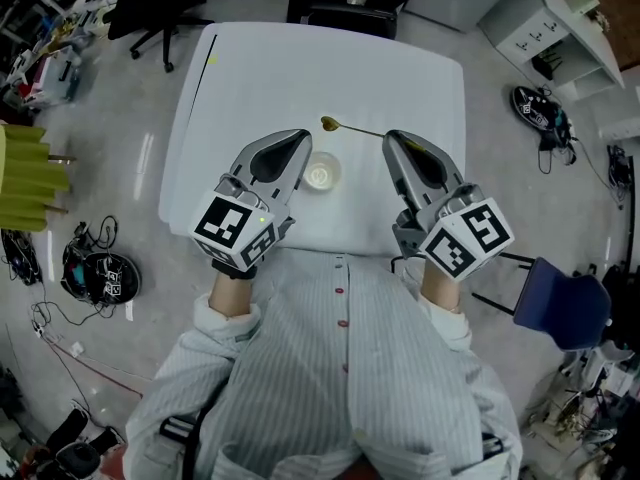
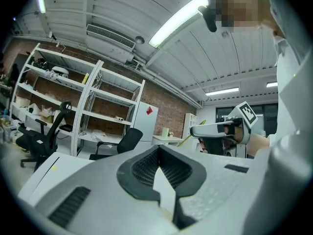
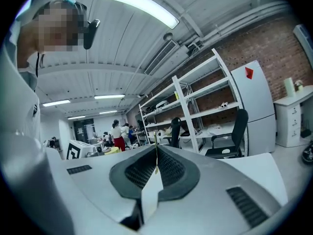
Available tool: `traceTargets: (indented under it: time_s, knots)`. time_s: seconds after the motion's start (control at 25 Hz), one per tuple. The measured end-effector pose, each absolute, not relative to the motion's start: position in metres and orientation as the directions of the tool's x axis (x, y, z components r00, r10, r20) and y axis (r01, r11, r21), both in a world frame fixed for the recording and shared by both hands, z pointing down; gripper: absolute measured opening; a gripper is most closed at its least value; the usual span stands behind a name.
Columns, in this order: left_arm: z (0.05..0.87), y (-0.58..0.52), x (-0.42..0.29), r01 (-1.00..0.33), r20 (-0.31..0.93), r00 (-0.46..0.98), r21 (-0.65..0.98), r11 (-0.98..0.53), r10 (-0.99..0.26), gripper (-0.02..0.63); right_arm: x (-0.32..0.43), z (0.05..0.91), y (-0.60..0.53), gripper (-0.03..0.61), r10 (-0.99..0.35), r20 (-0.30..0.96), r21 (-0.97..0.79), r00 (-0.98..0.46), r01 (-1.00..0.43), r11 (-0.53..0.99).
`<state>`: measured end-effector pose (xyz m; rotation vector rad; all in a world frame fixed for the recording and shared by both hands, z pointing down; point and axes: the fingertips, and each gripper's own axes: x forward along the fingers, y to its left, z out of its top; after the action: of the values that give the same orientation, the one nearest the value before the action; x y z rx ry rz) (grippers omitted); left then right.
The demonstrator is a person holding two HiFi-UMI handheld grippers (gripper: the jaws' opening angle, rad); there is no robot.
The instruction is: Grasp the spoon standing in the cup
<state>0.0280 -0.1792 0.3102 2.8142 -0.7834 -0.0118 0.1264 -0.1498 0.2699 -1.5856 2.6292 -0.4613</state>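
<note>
Clamping the handle end of the spoon, the right gripper has its 2 jaws closed on it. The right gripper view shows the spoon as a thin strip pinched between the jaws. Spoon position: outside the cup, lying roughly level over the white table, bowl end pointing toward the person's left. In the head view it sits just beyond the cup. The cup stands upright on the table between the 2 grippers. The left gripper is closed, tips meeting, with nothing between its jaws. Surroundings: 1 black office chair beyond the table, metal shelving and a brick wall.
</note>
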Motion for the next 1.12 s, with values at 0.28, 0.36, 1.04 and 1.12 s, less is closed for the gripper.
traceTargets:
  time_s: [0.28,0.36,1.04,1.12]
  knots:
    - [0.297,-0.174,0.025,-0.500,0.010,0.860,0.222,-0.837,-0.511,0.008,0.151,0.253,-0.136,0.012,-0.901,0.041,-0.323,-0.431,-0.859,0.397]
    - [0.292,-0.174,0.024,-0.499,0.002,0.859,0.224,-0.837,-0.511,0.008,0.158,0.249,-0.132,0.012,-0.908,0.033,-0.322,-0.418,-0.864,0.387]
    - [0.282,-0.174,0.038,-0.484,-0.014,0.867,0.220,-0.847,-0.499,0.008,0.194,0.248,-0.122,0.012,-0.926,0.040,-0.323,-0.376,-0.882,0.344]
    - [0.282,-0.174,0.040,-0.481,-0.013,0.868,0.222,-0.848,-0.496,0.008,0.195,0.249,-0.123,0.012,-0.924,0.041,-0.324,-0.381,-0.880,0.348]
